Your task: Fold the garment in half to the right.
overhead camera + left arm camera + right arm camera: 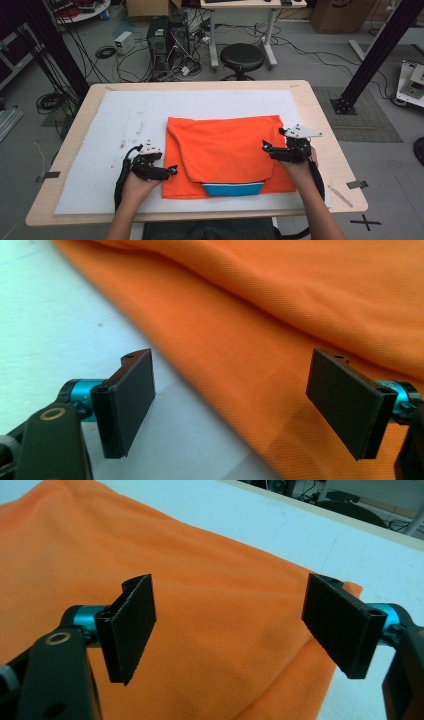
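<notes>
A folded orange garment (225, 152) lies on the white mat (115, 125), a blue band (233, 189) peeking out at its near edge. My left gripper (172, 170) sits at the garment's left edge, open. In the left gripper view its jaws straddle the orange cloth (280, 330) edge, nothing pinched between the pads (131, 400). My right gripper (265, 146) hovers over the garment's right side, also open. In the right gripper view the orange cloth (210, 630) spreads below and between its wide-apart pads (340, 625).
The mat covers a wooden table (320, 125). Bare mat extends left of the garment and behind it. On the floor beyond the table stand a black stool (242, 57), computer cases (165, 35) and tangled cables.
</notes>
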`<state>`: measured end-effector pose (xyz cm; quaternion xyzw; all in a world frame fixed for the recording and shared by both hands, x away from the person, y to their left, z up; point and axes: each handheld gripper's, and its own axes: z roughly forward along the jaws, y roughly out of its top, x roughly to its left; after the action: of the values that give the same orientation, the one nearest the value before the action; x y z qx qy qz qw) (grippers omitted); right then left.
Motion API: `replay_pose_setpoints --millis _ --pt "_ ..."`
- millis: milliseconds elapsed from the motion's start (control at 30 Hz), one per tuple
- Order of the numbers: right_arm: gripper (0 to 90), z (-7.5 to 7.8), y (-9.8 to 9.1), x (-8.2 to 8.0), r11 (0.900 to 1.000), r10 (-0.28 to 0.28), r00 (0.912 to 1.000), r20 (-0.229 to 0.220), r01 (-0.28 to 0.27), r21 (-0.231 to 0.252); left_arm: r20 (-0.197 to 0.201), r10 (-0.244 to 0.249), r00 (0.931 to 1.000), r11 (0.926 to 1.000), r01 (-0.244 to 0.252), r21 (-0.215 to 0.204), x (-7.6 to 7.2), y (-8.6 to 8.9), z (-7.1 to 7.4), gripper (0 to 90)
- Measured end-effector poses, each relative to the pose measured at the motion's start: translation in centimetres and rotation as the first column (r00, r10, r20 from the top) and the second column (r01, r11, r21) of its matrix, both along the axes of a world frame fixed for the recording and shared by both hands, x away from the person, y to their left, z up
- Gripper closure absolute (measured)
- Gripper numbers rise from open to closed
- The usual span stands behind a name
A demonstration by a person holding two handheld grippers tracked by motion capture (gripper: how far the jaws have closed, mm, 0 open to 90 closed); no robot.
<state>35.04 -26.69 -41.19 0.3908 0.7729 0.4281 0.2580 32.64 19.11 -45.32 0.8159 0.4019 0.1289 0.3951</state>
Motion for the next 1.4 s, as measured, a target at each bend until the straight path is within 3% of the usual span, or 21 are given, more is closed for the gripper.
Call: replay_pose_setpoints --millis 67,167,233,367,400,433,500,567,600,733,833,1067,1100,1200,1300,1400 --pt "22.2 0.0 0.1 0.0 0.9999 0.002 1.0000 0.002 -0.002 -0.011 -0.006 -0.021 0.9998 0.9997 0.021 -0.016 -0.1 -0.4 0.0 19.8" --pt "22.2 0.1 0.2 -0.1 0.9999 0.005 1.0000 0.008 -0.005 -0.016 -0.031 -0.070 0.9970 0.9916 0.066 -0.111 -0.2 -1.2 0.1 23.5" --pt "22.2 0.1 0.2 -0.1 0.9999 0.005 1.0000 0.007 -0.005 -0.014 -0.032 -0.095 0.9950 0.9879 0.090 -0.126 -0.4 -2.0 0.1 23.9" --pt "22.2 0.1 0.2 -0.1 0.9999 0.006 1.0000 0.005 -0.006 -0.016 -0.012 -0.131 0.9913 0.9867 0.130 -0.098 -1.0 -4.0 0.2 24.3" --pt "22.2 0.1 0.3 -0.1 0.9999 0.005 1.0000 0.003 -0.005 -0.014 -0.007 -0.129 0.9917 0.9883 0.128 -0.084 -1.1 -4.3 0.2 25.3" --pt "22.2 0.1 0.3 -0.1 0.9999 0.004 1.0000 0.003 -0.004 -0.015 0.013 -0.124 0.9922 0.9913 0.125 -0.042 -1.3 -4.7 0.1 27.6" --pt "22.2 0.0 0.3 0.0 0.9998 0.005 1.0000 0.004 -0.005 -0.018 0.053 -0.119 0.9915 0.9927 0.118 0.025 -1.7 -5.1 0.1 34.8" --pt "22.2 0.0 0.3 0.0 0.9998 0.006 1.0000 0.006 -0.006 -0.020 0.063 -0.118 0.9910 0.9927 0.117 0.031 -2.0 -5.2 0.2 41.5" --pt "22.2 0.0 0.3 -0.1 0.9998 0.006 1.0000 0.007 -0.006 -0.020 0.074 -0.127 0.9891 0.9912 0.124 0.046 -2.3 -5.3 0.2 49.3" --pt "22.2 0.0 0.4 -0.1 0.9997 0.007 1.0000 0.003 -0.007 -0.023 0.074 -0.178 0.9813 0.9840 0.177 0.024 -2.6 -5.1 0.3 77.2" --pt "22.2 0.0 0.4 -0.1 0.9996 0.007 1.0000 0.004 -0.007 -0.026 0.057 -0.187 0.9806 0.9818 0.189 -0.019 -2.5 -4.2 0.3 81.2" --pt "22.9 0.0 -0.1 0.0 0.9998 -0.005 1.0000 0.000 0.005 -0.021 0.036 -0.161 0.9864 0.9833 0.163 -0.080 -2.7 -1.6 0.2 80.7" --pt "22.9 0.0 -0.1 0.0 0.9997 -0.006 1.0000 0.000 0.006 -0.022 0.028 -0.158 0.9870 0.9842 0.160 -0.077 -2.8 -1.6 0.1 77.8" --pt "22.9 -0.2 0.0 0.1 0.9997 -0.002 1.0000 -0.004 0.002 -0.025 0.012 -0.131 0.9912 0.9886 0.132 -0.073 -2.7 -1.8 0.1 56.6" --pt "22.9 -0.1 0.2 0.1 0.9997 0.001 1.0000 -0.004 -0.002 -0.025 0.004 -0.111 0.9938 0.9925 0.111 -0.052 -2.6 -2.0 0.0 47.7" --pt "22.9 -0.1 0.1 0.1 0.9997 0.002 1.0000 -0.001 -0.002 -0.023 0.012 -0.104 0.9946 0.9939 0.104 -0.037 -2.8 -2.4 0.0 46.0"
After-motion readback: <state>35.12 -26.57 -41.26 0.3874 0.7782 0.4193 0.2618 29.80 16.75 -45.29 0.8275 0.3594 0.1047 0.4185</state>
